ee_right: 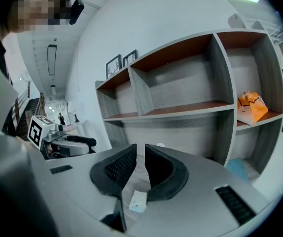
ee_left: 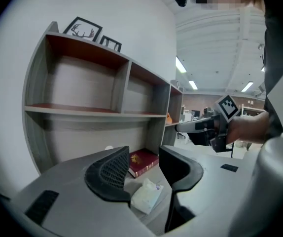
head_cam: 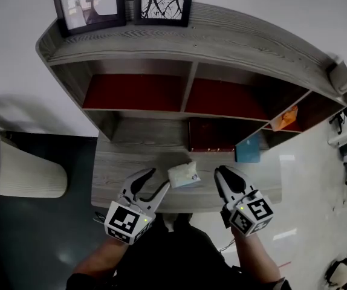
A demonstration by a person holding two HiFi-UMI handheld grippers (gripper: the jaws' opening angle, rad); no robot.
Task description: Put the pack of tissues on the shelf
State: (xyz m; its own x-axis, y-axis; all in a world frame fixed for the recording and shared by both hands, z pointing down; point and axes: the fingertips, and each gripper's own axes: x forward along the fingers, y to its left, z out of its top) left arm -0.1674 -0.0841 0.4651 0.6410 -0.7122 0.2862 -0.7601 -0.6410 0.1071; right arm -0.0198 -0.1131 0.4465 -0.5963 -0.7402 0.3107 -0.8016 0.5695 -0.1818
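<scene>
Left tongs (head_cam: 159, 179) are spread wide and pinch nothing. Right tongs (head_cam: 222, 173) are almost pressed together — just a thin gap — and hold nothing too. The pack of tissues (head_cam: 183, 175) lies flat on the wide bottom board of the gray shelf (head_cam: 119, 168), between both tongs.

Soft, even light from ceiling strips (ee_left: 181, 64); fisheye bending, dark vignetted corners, slight blur.
</scene>
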